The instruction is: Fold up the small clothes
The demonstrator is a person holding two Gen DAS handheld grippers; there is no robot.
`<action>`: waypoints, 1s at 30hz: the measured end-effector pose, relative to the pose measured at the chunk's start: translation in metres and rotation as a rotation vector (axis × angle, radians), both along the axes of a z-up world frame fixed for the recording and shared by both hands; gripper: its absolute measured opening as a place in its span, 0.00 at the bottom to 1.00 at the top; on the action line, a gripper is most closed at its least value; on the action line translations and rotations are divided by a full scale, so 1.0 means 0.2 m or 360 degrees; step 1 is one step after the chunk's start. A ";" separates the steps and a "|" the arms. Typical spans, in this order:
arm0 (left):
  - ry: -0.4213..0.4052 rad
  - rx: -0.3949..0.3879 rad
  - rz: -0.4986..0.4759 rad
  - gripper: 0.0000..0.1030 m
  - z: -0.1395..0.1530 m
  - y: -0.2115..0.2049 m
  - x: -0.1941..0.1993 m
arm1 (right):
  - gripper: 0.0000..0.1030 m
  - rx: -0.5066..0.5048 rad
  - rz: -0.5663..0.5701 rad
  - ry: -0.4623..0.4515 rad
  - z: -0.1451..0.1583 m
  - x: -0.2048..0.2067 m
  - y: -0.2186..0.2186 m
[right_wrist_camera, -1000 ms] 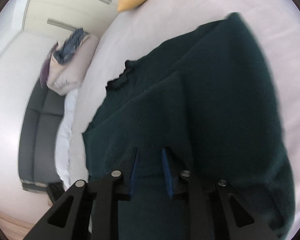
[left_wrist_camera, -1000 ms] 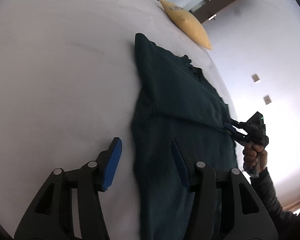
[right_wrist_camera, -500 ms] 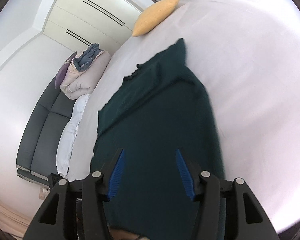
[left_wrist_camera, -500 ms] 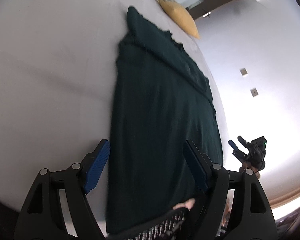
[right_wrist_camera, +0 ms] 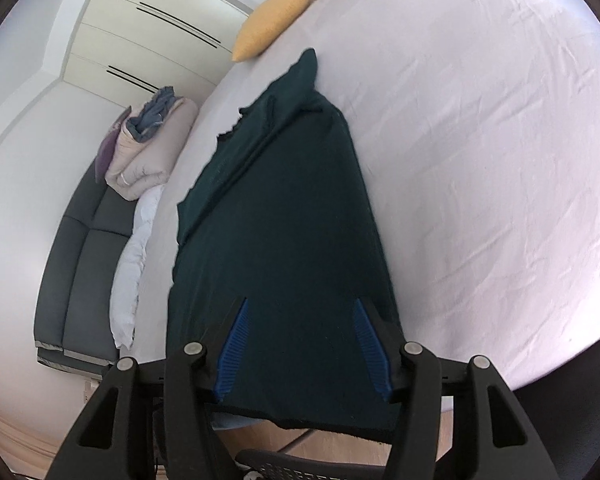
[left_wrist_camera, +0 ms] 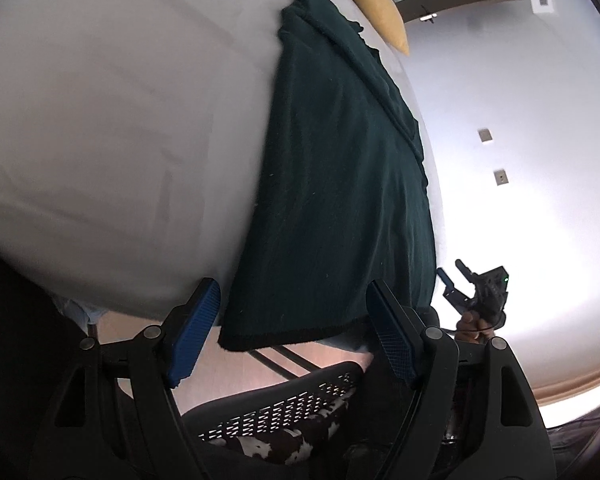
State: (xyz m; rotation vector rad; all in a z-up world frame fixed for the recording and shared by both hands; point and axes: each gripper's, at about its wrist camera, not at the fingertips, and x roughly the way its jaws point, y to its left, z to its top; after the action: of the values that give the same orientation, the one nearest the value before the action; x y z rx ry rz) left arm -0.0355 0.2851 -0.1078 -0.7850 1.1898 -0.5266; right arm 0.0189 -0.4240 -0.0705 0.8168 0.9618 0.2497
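A dark green sweater [left_wrist_camera: 340,184] lies flat on the white bed [left_wrist_camera: 120,120], folded lengthwise into a long strip, its hem hanging over the near edge. It also shows in the right wrist view [right_wrist_camera: 284,240]. My left gripper [left_wrist_camera: 296,332] is open and empty, hovering near the hem. My right gripper [right_wrist_camera: 304,348] is open and empty above the lower part of the sweater. The right gripper also shows in the left wrist view [left_wrist_camera: 454,280], off the sweater's right corner.
A yellow pillow [right_wrist_camera: 276,20] lies at the far end of the bed [right_wrist_camera: 480,160]. A grey sofa [right_wrist_camera: 76,248] with folded bedding [right_wrist_camera: 148,148] stands on the left. A mesh chair back [left_wrist_camera: 284,408] is below the bed's near edge.
My right gripper let go of the sweater fold and opened. Both grippers pulled back toward the near edge of the bed, and the sweater now lies flat in a strip.
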 end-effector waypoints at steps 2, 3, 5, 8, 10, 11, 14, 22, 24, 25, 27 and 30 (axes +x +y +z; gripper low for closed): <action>0.0002 -0.0011 -0.0001 0.72 -0.01 0.01 0.00 | 0.56 0.0009 -0.0007 0.0011 -0.01 -0.01 -0.01; 0.0002 -0.0014 -0.0004 0.72 -0.02 0.01 0.01 | 0.56 0.0011 -0.0010 0.0014 -0.02 -0.02 -0.01; 0.0010 -0.0035 -0.0014 0.72 -0.04 0.00 0.03 | 0.56 0.0033 -0.0030 0.0024 -0.04 -0.04 -0.04; 0.0030 -0.0049 -0.0016 0.72 -0.04 0.00 0.09 | 0.56 0.0068 -0.0041 0.0033 -0.05 -0.06 -0.07; 0.0031 -0.0060 0.0001 0.72 -0.04 0.04 0.08 | 0.56 0.0065 -0.0035 0.0026 -0.04 -0.06 -0.07; 0.0035 -0.0069 -0.0004 0.72 -0.05 0.04 0.08 | 0.56 0.0070 -0.0031 0.0025 -0.05 -0.06 -0.07; 0.0054 -0.0030 -0.0041 0.72 -0.06 0.00 0.09 | 0.56 0.0097 -0.0025 0.0037 -0.07 -0.05 -0.07; 0.0059 -0.0121 -0.0079 0.55 -0.06 -0.04 0.10 | 0.56 0.0140 -0.0019 0.0036 -0.09 -0.05 -0.08; 0.0049 -0.0148 -0.0103 0.44 -0.05 -0.06 0.10 | 0.56 0.0151 -0.0019 0.0037 -0.09 -0.05 -0.09; 0.0044 -0.0160 -0.0119 0.42 -0.05 -0.07 0.10 | 0.56 0.0151 -0.0016 0.0038 -0.09 -0.05 -0.09; 0.0041 -0.0186 -0.0142 0.32 -0.04 -0.10 0.11 | 0.56 0.0149 -0.0005 0.0045 -0.09 -0.05 -0.09; 0.0011 -0.0227 -0.0145 0.31 -0.02 -0.11 0.12 | 0.54 0.0147 0.0002 0.0055 -0.09 -0.07 -0.09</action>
State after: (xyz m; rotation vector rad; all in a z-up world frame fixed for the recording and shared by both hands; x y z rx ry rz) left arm -0.0121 0.2636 -0.1119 -0.8570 1.2079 -0.6899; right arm 0.0058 -0.4424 -0.0881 0.9078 0.9891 0.2834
